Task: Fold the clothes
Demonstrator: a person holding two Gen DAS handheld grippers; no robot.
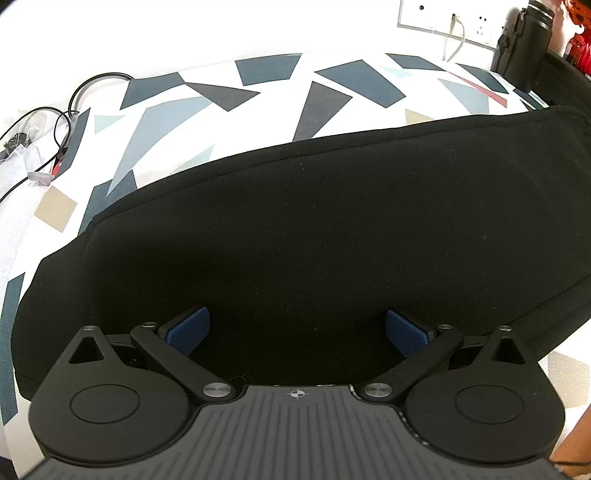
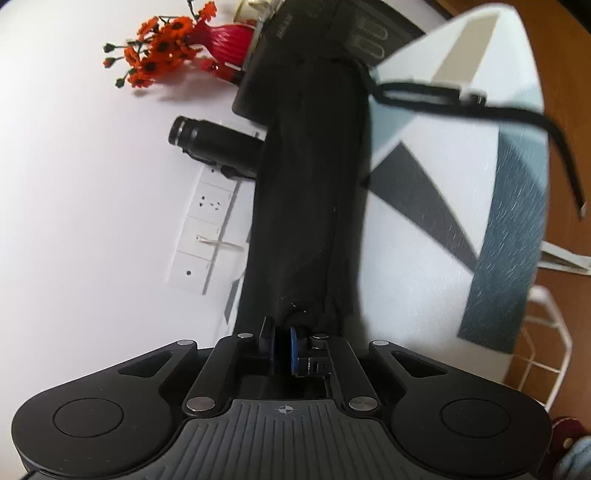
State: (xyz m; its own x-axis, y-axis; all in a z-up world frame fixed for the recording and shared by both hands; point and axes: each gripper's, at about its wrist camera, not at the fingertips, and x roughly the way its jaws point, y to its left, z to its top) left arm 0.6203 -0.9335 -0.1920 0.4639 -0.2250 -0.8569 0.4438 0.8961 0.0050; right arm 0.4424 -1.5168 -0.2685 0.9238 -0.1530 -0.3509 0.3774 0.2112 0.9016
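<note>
The black garment lies on the table's patterned cloth, its long axis running across the left wrist view from the near left up to the far right, where it ends near a black bottle by the wall sockets. The left gripper hangs over it with jaws spread wide, gripping nothing. The right gripper is clenched on the garment's edge, lifting a strip of fabric, its drawstring trailing

Plain white wall behind, brightly lit. White multi-socket wall panel with white cable plugged in. Table under white cloth with grey, blue, beige geometric shapes. Brown wooden floor. White wire-frame chair beside table.
</note>
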